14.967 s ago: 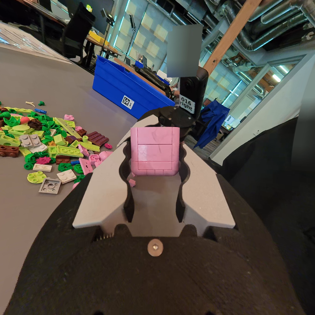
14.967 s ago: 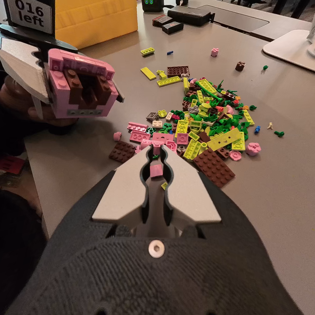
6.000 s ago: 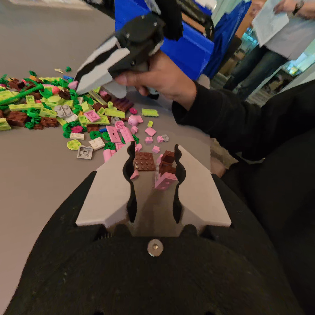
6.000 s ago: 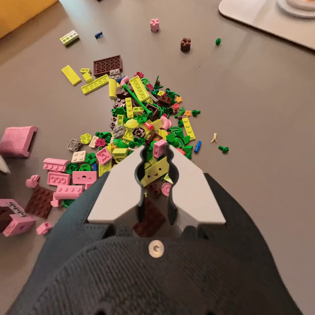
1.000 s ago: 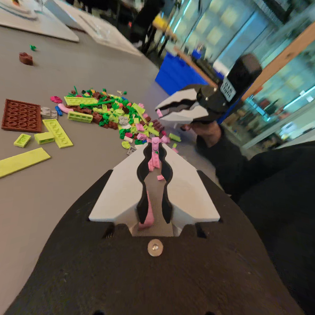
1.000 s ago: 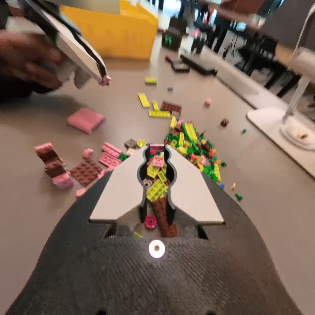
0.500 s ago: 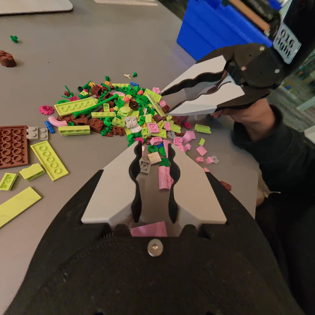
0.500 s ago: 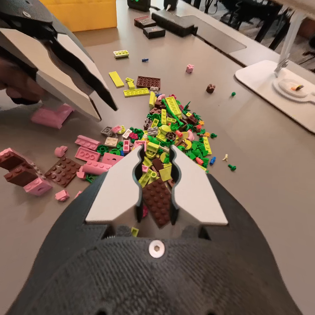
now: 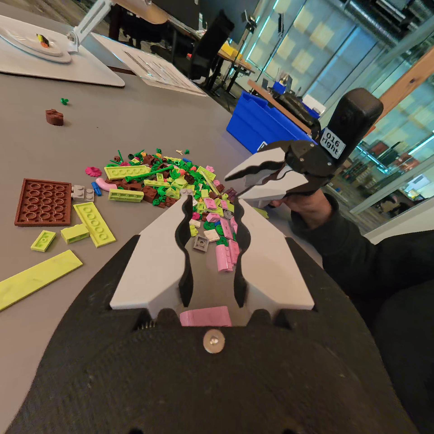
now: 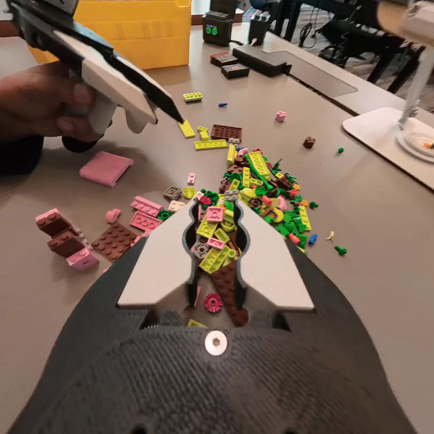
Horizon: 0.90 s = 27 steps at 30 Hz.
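My left gripper (image 9: 212, 202) is open and empty, held above the near edge of a pile of small toy bricks (image 9: 169, 178) on the grey table (image 9: 117, 131). Pink curved bricks (image 9: 224, 256) lie under its jaws, and a pink slab (image 9: 205, 315) shows at its base. My right gripper (image 10: 215, 203) is open and empty over the same pile (image 10: 258, 187). In the left wrist view the right gripper (image 9: 232, 187) hovers just right of my fingertips. In the right wrist view the left gripper (image 10: 166, 121) is at upper left, above the pink slab (image 10: 105, 168).
A pink and brown brick assembly (image 10: 65, 239) and a brown plate (image 10: 114, 240) lie at left. A large brown plate (image 9: 43, 202) and lime plates (image 9: 94, 224) lie left of the pile. A yellow bin (image 10: 141, 30), a blue bin (image 9: 258, 126), black devices (image 10: 258, 61) and a white lamp base (image 10: 387, 141) stand farther off. Spacing between my two grippers at the tips: around 8 cm. My left gripper's tips are some 10 cm from the pink slab (image 9: 205, 315). My right wrist view (image 10: 119, 165) looks at it from another angle.
A second ago each gripper held a small pink piece at its tips. Both have let go and are open. Since half a second ago both have tilted up from the table.
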Available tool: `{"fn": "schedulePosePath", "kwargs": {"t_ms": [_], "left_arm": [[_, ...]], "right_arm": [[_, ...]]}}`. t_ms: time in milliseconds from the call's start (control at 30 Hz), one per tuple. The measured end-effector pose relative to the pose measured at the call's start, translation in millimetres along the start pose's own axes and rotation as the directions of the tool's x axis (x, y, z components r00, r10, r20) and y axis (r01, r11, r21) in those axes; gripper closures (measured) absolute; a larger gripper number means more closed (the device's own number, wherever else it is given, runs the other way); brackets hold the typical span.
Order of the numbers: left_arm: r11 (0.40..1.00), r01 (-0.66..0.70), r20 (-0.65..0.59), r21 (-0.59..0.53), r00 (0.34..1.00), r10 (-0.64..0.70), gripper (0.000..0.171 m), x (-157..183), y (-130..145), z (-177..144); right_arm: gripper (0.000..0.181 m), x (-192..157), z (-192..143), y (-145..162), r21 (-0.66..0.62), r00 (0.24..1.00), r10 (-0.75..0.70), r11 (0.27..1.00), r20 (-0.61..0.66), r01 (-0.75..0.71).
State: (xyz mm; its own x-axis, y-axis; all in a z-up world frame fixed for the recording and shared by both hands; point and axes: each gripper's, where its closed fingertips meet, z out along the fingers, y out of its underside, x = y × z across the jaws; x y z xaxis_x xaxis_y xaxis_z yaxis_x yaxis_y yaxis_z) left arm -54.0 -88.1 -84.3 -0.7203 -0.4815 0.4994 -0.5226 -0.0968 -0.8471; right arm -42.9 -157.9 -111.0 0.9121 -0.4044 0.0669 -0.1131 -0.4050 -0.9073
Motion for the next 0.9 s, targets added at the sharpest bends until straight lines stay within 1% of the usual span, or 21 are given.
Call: {"fn": "schedulePosePath", "kwargs": {"t_ms": [67, 267, 333, 467, 567, 667, 800, 900], "left_arm": [[1.0, 0.003, -0.006, 0.001, 1.0, -0.003, 0.139, 0.7, 0.2, 0.1], [1.0, -0.009, -0.005, -0.021, 1.0, 0.009, 0.14, 1.9, 4.4, 2.6], [1.0, -0.006, -0.015, -0.021, 1.0, 0.006, 0.14, 3.7, 4.6, 2.9], [1.0, -0.015, -0.074, -0.007, 0.997, 0.015, 0.139, 14.2, 2.6, 2.2], [0.999, -0.041, -0.179, 0.006, 0.983, 0.042, 0.134, 34.0, 1.5, 1.2], [0.997, -0.072, -0.296, 0.01, 0.952, 0.072, 0.131, 57.3, 3.7, -1.8], [0.985, -0.171, -0.407, -0.003, 0.9, 0.155, 0.121, 85.2, 15.1, -8.6], [0.962, -0.265, -0.406, -0.058, 0.887, 0.22, 0.115, 99.3, 36.4, -11.5]], "right_arm": [[0.158, -7.2, 3.9, 4.5, -0.032, 0.999, -0.012, 0.999, 0.03, 0.013], [0.157, -19.9, 14.9, 20.1, -0.139, 0.996, -0.057, 0.988, 0.066, 0.066], [0.158, -20.6, 15.1, 18.9, -0.134, 0.996, -0.069, 0.988, 0.064, 0.078], [0.155, -24.7, 9.2, 1.7, -0.034, 0.993, -0.082, 0.996, 0.085, 0.085], [0.153, -31.8, 0.0, -13.4, 0.069, 0.984, -0.147, 0.988, 0.096, 0.141], [0.153, -44.4, -11.3, -20.3, 0.154, 0.973, -0.192, 0.973, 0.127, 0.172], [0.154, -68.6, -29.2, -23.2, 0.244, 0.954, -0.157, 0.965, 0.255, 0.094], [0.151, -88.0, -46.0, -27.1, 0.275, 0.91, -0.086, 0.961, 0.405, -0.032]]}}
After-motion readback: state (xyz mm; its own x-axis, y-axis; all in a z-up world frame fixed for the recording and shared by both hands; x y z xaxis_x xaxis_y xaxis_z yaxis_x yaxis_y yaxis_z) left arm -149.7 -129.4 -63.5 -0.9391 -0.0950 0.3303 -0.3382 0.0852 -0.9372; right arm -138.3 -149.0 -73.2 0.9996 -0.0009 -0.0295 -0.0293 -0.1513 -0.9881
